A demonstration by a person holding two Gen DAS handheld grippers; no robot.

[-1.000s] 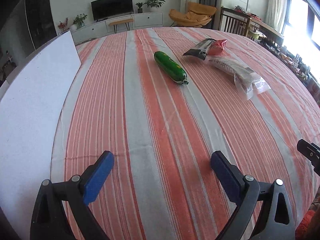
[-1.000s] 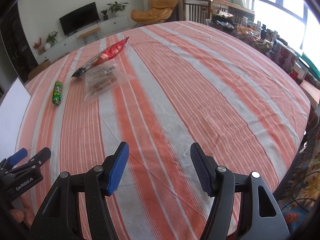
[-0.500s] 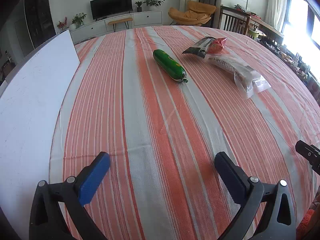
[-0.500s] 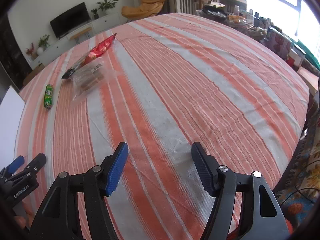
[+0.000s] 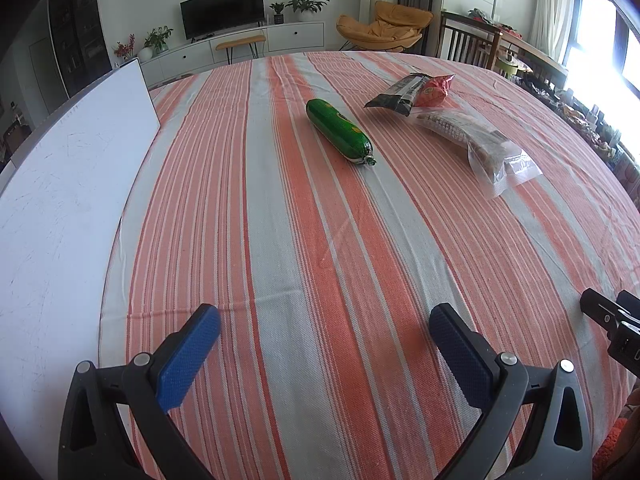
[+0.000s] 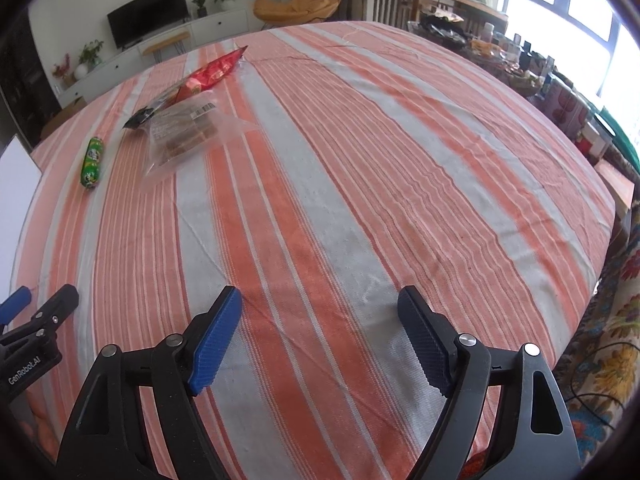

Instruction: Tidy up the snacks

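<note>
Well beyond the widening right gripper lies the green sausage.

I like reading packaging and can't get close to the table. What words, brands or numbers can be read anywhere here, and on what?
"GenRobot.AI": white letters on the black body of the left gripper, seen from the right wrist.
Green sausage-shaped snack: yellow print, too blurred to read.
Clear bag: barcode label, too small to read.
Red and black packet: print unreadable.

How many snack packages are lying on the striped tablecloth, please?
3: the green sausage lies alone, left of the others; the red-and-black packet lies farthest back, overlapping the clear bag beside it.
</note>
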